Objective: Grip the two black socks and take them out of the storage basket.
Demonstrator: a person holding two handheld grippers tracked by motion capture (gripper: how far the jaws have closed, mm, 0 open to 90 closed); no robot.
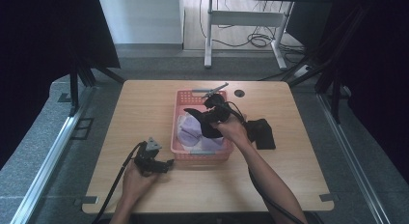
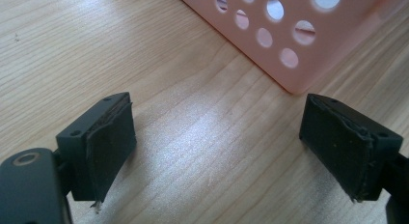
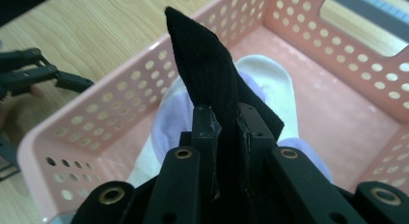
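A pink perforated basket (image 1: 179,97) stands in the middle of the wooden table, with pale lilac and white socks (image 1: 189,130) lying in it. My right gripper (image 1: 208,119) hovers over the basket, shut on a black sock (image 3: 208,74) that sticks up between its jaws in the right gripper view, above the lilac socks (image 3: 166,120) and the basket (image 3: 337,50). My left gripper (image 1: 166,164) rests low at the basket's near left corner, open with bare wood between its pads (image 2: 110,142). The basket's corner (image 2: 294,74) lies just ahead of it.
Another black garment (image 1: 263,133) lies on the table right of the basket. A small dark round hole (image 1: 239,93) sits near the table's far edge. Beyond the table are a white desk frame (image 1: 243,21) and floor cables. Bare wood spreads left of the basket.
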